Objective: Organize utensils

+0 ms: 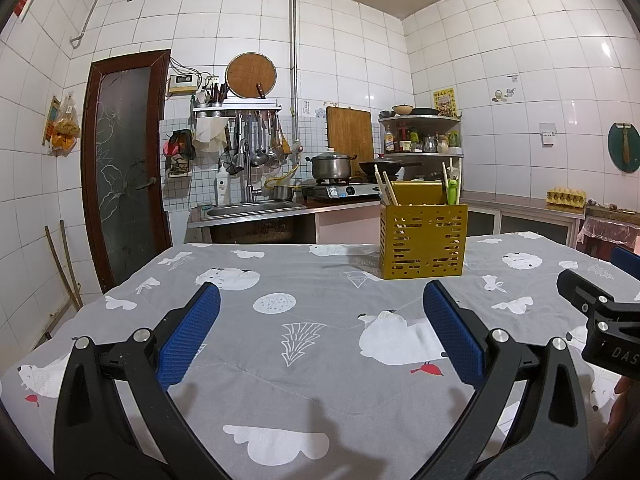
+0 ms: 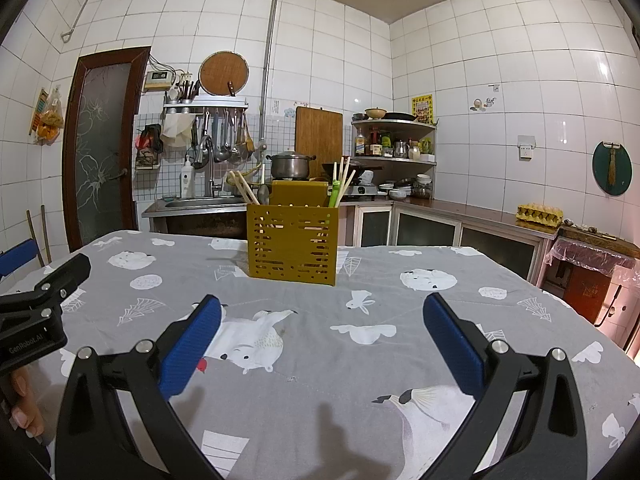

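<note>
Tabletop w/ grey animal-print cloth fills most of my view, kitchen counter & sink behind it. Yellow slotted utensil holder stands upright toward the far edge, wooden chopsticks leaning in its left part, a green utensil & more sticks in the right. My left claw & right claw both hover wide apart, nothing btwn the blue pads, short of the holder.
</note>
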`<action>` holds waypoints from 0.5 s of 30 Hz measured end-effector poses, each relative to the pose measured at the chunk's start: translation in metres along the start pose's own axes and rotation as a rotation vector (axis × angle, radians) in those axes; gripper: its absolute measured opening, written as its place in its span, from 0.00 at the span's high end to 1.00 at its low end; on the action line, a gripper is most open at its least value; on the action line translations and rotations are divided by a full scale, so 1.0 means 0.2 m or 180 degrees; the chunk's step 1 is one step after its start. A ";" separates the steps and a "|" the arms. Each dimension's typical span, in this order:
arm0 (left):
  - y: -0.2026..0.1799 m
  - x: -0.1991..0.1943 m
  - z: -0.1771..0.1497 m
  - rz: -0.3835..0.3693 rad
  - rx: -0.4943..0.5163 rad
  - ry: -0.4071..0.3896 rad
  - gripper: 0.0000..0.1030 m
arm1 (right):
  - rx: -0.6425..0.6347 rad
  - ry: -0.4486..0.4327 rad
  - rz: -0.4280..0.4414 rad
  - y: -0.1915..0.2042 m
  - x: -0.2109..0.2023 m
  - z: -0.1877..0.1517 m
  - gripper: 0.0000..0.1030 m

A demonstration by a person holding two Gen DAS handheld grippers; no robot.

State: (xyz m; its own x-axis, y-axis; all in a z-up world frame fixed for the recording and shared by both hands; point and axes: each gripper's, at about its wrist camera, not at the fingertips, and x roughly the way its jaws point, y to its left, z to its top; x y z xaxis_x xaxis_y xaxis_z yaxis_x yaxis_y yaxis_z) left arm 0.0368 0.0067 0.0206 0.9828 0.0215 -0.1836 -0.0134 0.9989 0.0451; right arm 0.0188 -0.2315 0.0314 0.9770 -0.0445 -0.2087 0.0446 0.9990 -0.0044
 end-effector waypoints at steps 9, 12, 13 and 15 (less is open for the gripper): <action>0.00 0.00 0.00 0.0000 0.0003 -0.0009 0.05 | -0.0002 -0.0003 -0.0001 0.00 0.00 0.00 0.04; 0.01 -0.01 0.01 -0.0001 0.0006 -0.0016 0.05 | -0.0001 -0.0002 0.0000 0.00 0.00 0.00 0.04; 0.01 -0.01 0.01 -0.0001 0.0006 -0.0019 0.05 | 0.0000 -0.0001 0.0000 0.00 0.00 0.00 0.04; 0.01 -0.01 0.02 0.0000 0.0008 -0.0026 0.05 | -0.0001 -0.0001 0.0000 0.00 0.00 0.00 0.04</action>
State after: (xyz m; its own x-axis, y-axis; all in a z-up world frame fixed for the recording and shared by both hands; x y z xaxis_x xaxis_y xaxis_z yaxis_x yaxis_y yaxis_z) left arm 0.0354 0.0084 0.0249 0.9842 0.0212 -0.1757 -0.0130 0.9988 0.0476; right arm 0.0188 -0.2314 0.0315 0.9770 -0.0446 -0.2085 0.0446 0.9990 -0.0046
